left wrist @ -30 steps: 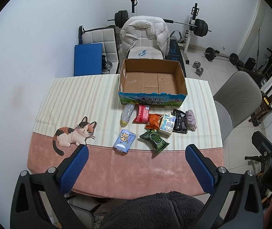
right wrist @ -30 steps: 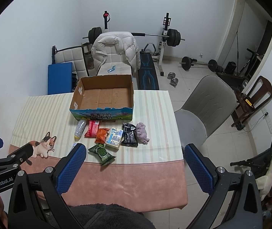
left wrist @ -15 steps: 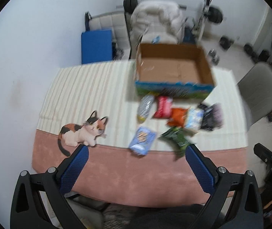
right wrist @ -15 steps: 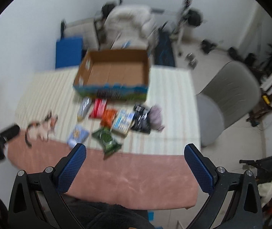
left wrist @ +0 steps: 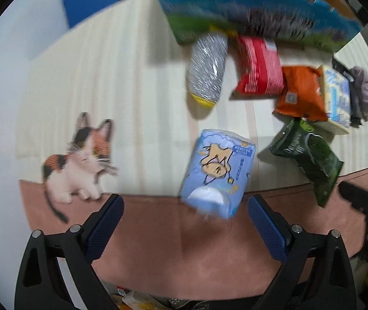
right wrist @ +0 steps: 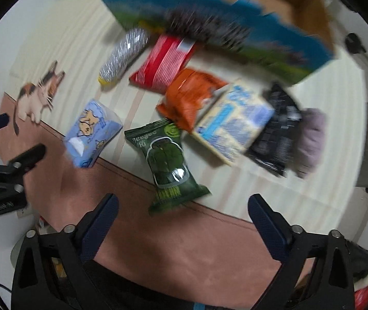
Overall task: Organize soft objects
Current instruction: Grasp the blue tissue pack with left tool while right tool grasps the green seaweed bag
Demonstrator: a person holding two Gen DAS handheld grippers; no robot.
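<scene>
While everything's motion-blurred, the cardboard box with its printed front sits farthest ahead, top cut off. Closer, the puffy blue tissue pack lies just ahead of the left gripper, whose jaws are spread wide, holding nothing. The crinkly green snack bag lies ahead of the right gripper, also released.

Left of the box, the striped surface lay open as far as the printed cat. Directly below the box, packets crowded together: silver tube, red pack, orange pack, carton, black pack. The blue tissue pack and green bag blocked the near edge, with a lane between them.
</scene>
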